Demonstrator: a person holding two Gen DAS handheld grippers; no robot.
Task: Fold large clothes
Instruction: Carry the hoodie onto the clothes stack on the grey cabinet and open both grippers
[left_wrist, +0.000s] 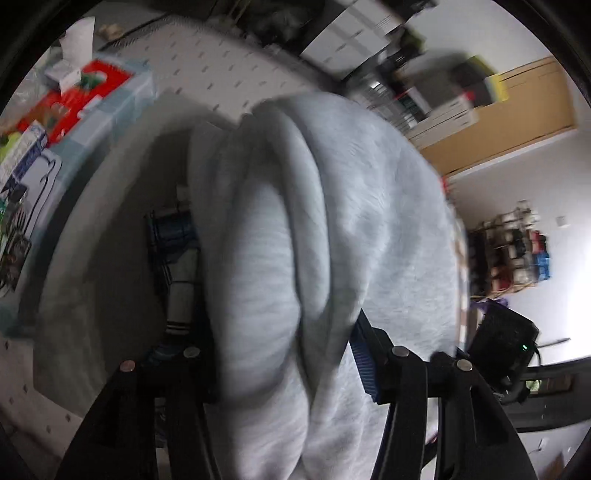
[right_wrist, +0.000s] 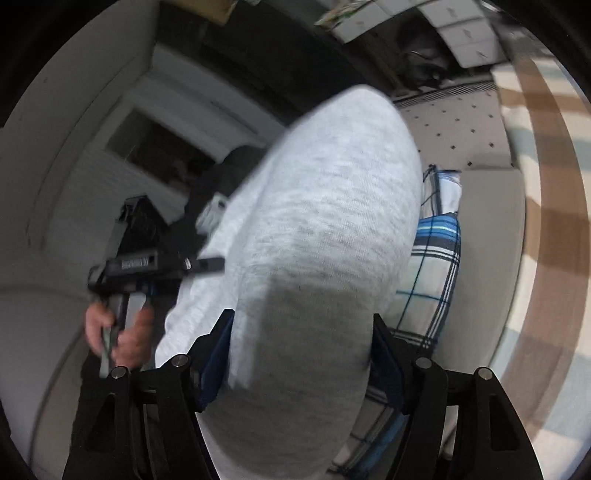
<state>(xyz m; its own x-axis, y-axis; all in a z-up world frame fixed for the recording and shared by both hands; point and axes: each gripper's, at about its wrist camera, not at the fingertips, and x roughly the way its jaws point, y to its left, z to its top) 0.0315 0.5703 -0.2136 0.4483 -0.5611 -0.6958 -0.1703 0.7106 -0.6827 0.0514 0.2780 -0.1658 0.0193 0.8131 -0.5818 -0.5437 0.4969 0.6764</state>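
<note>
A large light grey garment (left_wrist: 332, 206) is held up in the air, bunched in thick folds. My left gripper (left_wrist: 280, 354) is shut on a thick bundle of its folds. The same grey garment (right_wrist: 317, 236) fills the middle of the right wrist view, and my right gripper (right_wrist: 301, 354) is shut on a wide fold of it. The left gripper (right_wrist: 147, 266) shows there at the left, held by a hand (right_wrist: 122, 332), gripping the garment's other side. Both views are blurred by motion.
A blue and white plaid cloth (right_wrist: 436, 251) lies below on a pale surface with small dots (right_wrist: 461, 129). A clear storage box with red contents (left_wrist: 92, 96) stands at the left. Shelves with clutter (left_wrist: 513, 251) stand by the wall. A brown striped rug (right_wrist: 546, 221) lies at the right.
</note>
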